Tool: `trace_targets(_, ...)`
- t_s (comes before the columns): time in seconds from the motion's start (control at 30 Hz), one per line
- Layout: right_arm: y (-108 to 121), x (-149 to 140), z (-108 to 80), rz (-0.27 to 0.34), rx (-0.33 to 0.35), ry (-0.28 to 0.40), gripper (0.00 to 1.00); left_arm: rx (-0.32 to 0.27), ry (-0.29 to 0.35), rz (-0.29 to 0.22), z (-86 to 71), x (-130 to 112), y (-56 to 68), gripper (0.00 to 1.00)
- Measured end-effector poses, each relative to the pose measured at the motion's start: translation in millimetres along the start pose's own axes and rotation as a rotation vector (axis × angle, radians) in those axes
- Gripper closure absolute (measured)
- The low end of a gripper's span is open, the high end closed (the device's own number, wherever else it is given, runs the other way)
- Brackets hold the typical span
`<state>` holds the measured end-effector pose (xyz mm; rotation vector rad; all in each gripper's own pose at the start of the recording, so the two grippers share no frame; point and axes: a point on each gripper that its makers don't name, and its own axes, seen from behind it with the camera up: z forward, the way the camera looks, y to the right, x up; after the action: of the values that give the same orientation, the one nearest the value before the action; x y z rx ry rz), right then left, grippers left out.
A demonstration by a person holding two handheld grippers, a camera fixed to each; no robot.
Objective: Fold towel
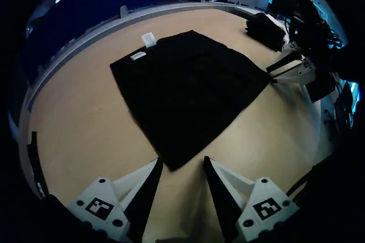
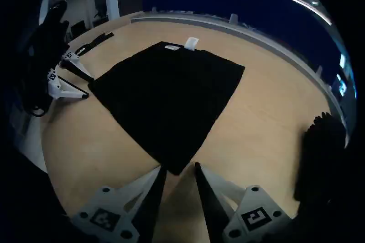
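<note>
Black flat towel (image 1: 191, 92), one; wooden table (image 1: 82, 120), one

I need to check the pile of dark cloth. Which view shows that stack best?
The left gripper view: the dark stack sits whole at the far edge of the table, its layers faintly visible. The right gripper view shows it as a shadowy mass at the edge.

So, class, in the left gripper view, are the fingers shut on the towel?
No: the left gripper stands open, a corner of the towel lying between its fingers.
</note>
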<state>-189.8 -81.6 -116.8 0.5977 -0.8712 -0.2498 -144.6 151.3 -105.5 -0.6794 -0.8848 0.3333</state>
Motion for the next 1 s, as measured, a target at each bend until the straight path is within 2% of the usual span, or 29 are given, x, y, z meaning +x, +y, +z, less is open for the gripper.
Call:
trace_targets(0.1, -0.6, 0.1, 0.2, -0.001, 0.002, -0.001, 0.57, -0.001, -0.001, 0.0, 0.6, 0.0, 1.0, 0.39)
trace_targets(0.53, 1.1, 1.5, 1.0, 0.015, 0.003, -0.005, 0.84, 0.0, -0.015, -0.007, 3.3, 0.6, -1.1, 0.51)
trace_targets(0.57, 1.2, 1.5, 1.0, 0.018, 0.003, -0.006, 0.84, 0.001, -0.016, -0.007, 3.7, 0.5, -1.1, 0.54)
trace_targets(0.63, 1.5, 1.4, 1.1, 0.022, 0.003, -0.006, 0.85, 0.005, -0.016, -0.006, 4.0, 0.4, -1.9, 0.65)
trace_targets(0.83, 1.9, 1.3, 0.7, 0.04, 0.005, -0.009, 0.87, 0.015, -0.016, -0.016, 1.5, 0.0, -1.9, 0.8)
trace_targets(1.0, 2.1, 2.4, -0.6, 0.051, 0.006, -0.008, 0.88, 0.011, -0.016, -0.045, 0.0, 1.1, 0.5, 0.83)
